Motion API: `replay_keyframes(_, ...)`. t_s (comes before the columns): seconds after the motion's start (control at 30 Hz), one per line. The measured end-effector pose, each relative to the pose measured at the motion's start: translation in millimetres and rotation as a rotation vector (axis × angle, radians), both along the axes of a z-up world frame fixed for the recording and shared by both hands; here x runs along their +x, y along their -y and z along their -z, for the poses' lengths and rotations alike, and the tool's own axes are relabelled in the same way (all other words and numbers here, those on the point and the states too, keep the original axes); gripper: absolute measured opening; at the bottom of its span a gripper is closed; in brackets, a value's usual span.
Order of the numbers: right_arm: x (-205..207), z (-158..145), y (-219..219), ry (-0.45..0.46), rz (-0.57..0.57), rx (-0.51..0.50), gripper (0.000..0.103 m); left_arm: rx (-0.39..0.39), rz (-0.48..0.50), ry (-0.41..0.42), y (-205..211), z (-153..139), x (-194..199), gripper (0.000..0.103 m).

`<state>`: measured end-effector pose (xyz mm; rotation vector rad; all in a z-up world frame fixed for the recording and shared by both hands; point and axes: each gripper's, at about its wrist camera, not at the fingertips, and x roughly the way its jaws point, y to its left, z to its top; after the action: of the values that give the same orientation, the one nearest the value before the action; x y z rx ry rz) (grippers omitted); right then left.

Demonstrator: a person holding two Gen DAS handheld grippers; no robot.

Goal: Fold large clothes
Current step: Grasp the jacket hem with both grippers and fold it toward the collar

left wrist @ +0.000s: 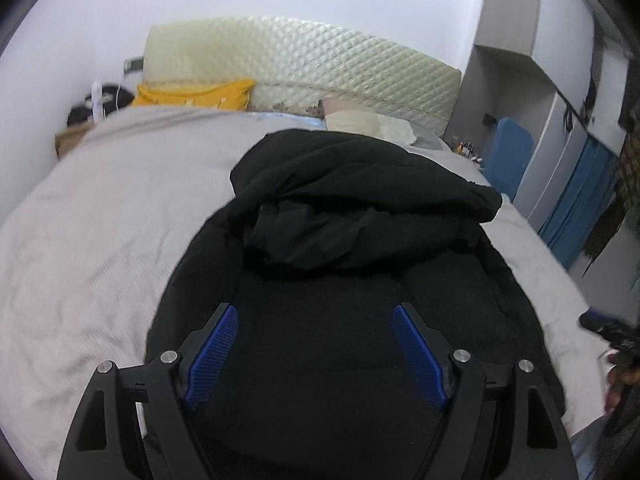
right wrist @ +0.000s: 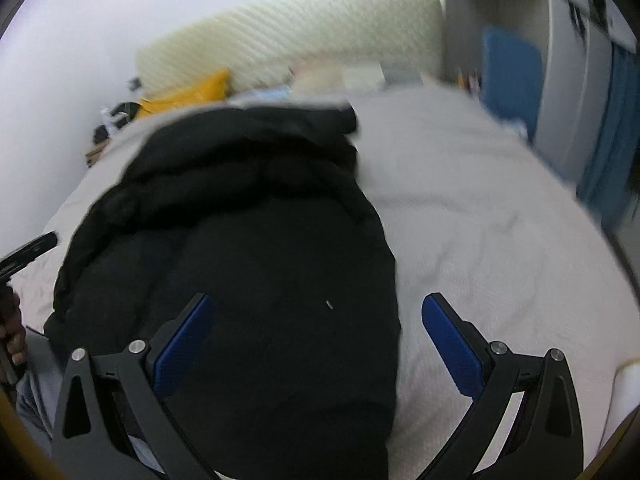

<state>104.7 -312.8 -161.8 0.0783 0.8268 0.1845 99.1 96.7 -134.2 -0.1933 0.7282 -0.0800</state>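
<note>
A large black padded garment [left wrist: 360, 248] lies on the bed, its far part bunched into a folded-over lump. It also shows in the right wrist view [right wrist: 240, 220], blurred. My left gripper [left wrist: 316, 312] is open above the near part of the garment, empty. My right gripper [right wrist: 318, 304] is open above the garment's right edge, empty. The other gripper's tip shows at the left edge of the right wrist view [right wrist: 28, 250] and at the right edge of the left wrist view [left wrist: 604, 326].
The bed has a light grey cover [left wrist: 100, 220] and a cream quilted headboard [left wrist: 304, 60]. A yellow pillow [left wrist: 192, 94] and pale pillows [left wrist: 368, 122] lie at the head. A wardrobe with blue panels [left wrist: 576, 200] stands at the right.
</note>
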Motion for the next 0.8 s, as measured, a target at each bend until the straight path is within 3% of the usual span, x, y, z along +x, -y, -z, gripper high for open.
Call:
replay_keyframes(0.17,26.3,58.0,41.2,-0.288,0.087,0.173,0.103,-0.027,-0.016,-0.037,-7.9,10.7,4.2,0.08)
replay_keyframes(0.27,31.8,86.1,51.1,-0.403,0.114,0.253,0.102,-0.041,-0.02,-0.054,-11.2,14.8,7.1,0.08)
replay_keyframes(0.4,35.6,97.4,45.8,-0.44,0.081,0.317,0.097,-0.043,-0.028,-0.057,-12.2,15.1,6.2,0.08)
replay_keyframes(0.67,42.3,131.1,44.4,-0.599,0.136,0.315,0.094,-0.051,-0.024,-0.08,-13.6,20.2,11.6,0.08)
replay_keyframes(0.8,41.3,130.8,31.5,-0.604,0.062,0.362,0.094,-0.061,-0.023,-0.088,-14.6,21.9,13.0,0.08)
